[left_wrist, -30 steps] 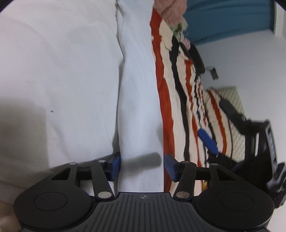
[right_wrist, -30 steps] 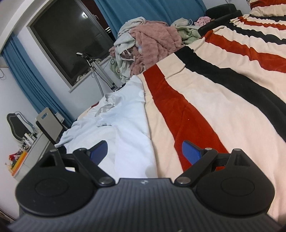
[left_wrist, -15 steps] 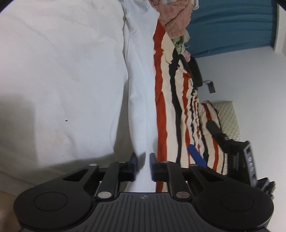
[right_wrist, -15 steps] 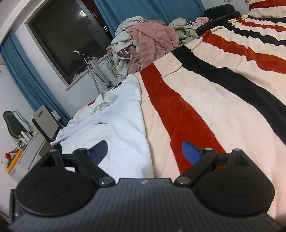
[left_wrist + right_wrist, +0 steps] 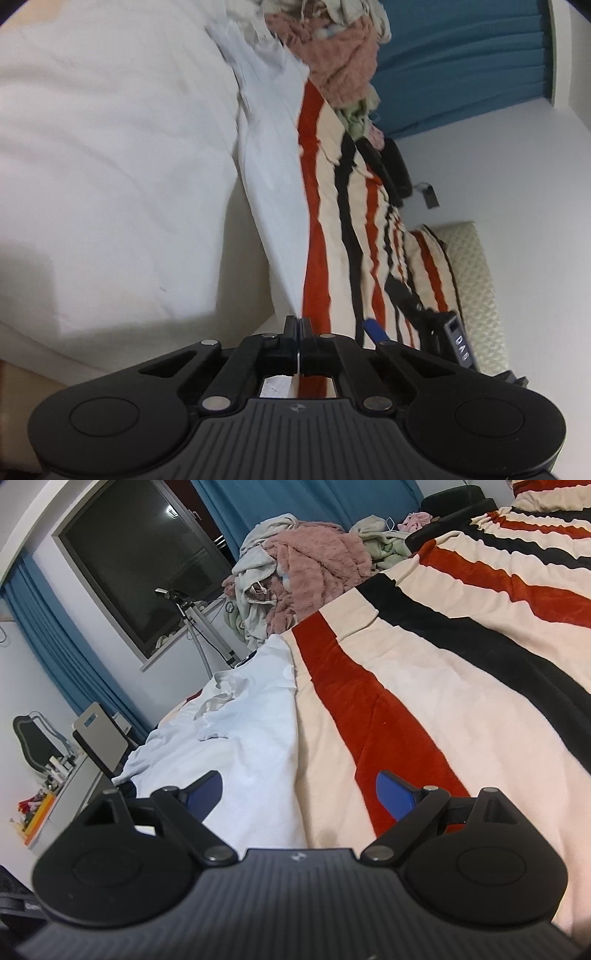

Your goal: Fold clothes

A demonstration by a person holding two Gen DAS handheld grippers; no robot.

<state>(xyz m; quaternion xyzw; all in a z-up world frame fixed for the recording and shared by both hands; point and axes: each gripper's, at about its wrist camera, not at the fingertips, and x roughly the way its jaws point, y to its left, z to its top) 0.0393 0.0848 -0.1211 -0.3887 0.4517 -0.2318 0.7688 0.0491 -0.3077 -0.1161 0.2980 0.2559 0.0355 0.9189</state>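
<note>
1. Your left gripper (image 5: 297,325) has its jaws pressed together on the edge of the white cotton garment (image 5: 273,177); a thin sliver of the cloth shows pinched between the two black fingers.
2. From that pinch the white garment runs straight ahead of the jaws as a taut, narrow band, lifted off the bed, towards the heap of pink and pale green laundry (image 5: 343,70) far ahead.
3. To the right of your left jaws lies the cream fleece blanket with red and black stripes (image 5: 332,206), alongside the garment's edge.
4. To the left of those jaws is the broad white sheet-like cloth (image 5: 110,166), slack and creased.
5. Your right gripper (image 5: 299,794) has its jaws spread wide, blue pads facing each other, holding nothing.
6. Between the right jaws sits the boundary where the white garment (image 5: 255,746) meets the striped blanket (image 5: 424,701): garment ahead of the left finger, a red stripe ahead of the right one.
7. Whether the right fingers touch the fabric, you cannot tell.
8. Far ahead of the right jaws the laundry heap (image 5: 295,572) sits below a dark window (image 5: 140,561) flanked by blue curtains (image 5: 295,506).
</note>
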